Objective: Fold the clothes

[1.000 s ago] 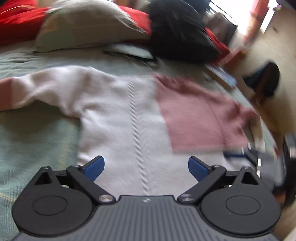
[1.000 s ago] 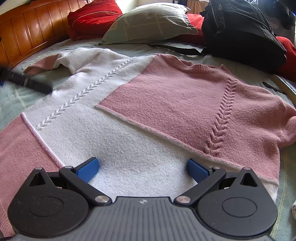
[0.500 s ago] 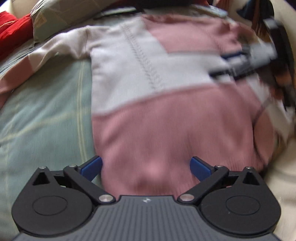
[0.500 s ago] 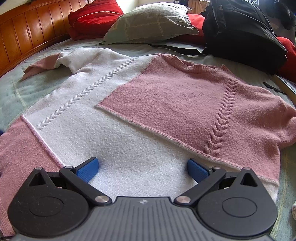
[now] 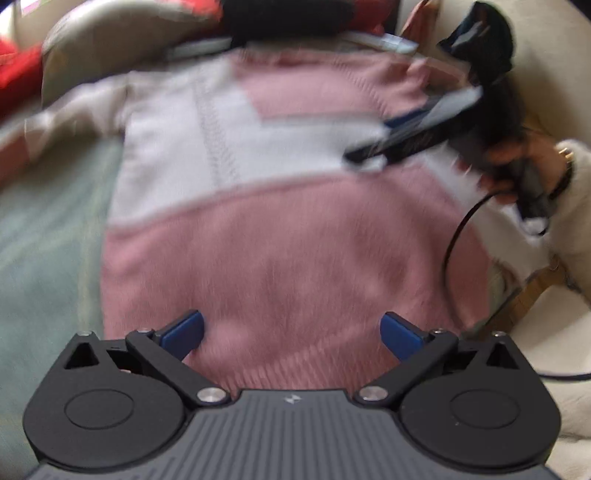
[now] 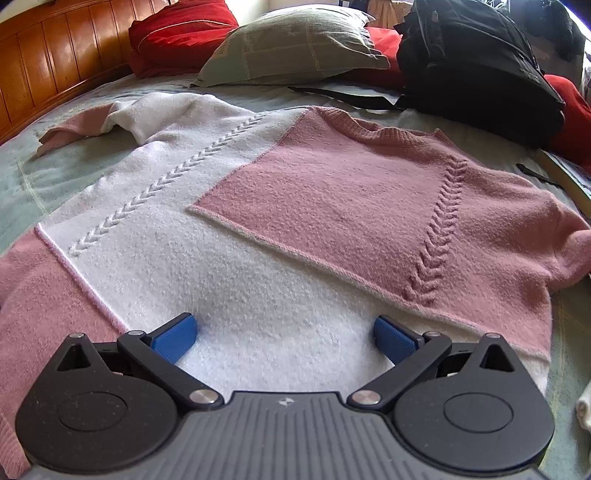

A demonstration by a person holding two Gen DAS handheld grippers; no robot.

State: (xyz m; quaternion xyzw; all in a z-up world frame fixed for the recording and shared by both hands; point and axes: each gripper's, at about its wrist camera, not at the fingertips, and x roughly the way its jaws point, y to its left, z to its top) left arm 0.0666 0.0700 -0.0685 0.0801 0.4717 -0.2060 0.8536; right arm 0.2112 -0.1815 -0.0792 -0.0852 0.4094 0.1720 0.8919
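Pale green bedspread (image 6: 33,177), wooden headboard (image 6: 55,48), pink-white sweater (image 6: 295,206), both tongs apart.

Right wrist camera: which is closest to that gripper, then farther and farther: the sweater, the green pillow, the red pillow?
From the right gripper:
1. Sweater: right under its open fingers.
2. Green pillow: far side of the bed, centre.
3. Red pillow: a little beyond, left, by the wooden headboard.

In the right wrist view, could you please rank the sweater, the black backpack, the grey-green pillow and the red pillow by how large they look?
1. sweater, by far the largest
2. black backpack
3. grey-green pillow, close to the backpack; both lie farther away, so their order is unsure
4. red pillow, smallest, partly hidden
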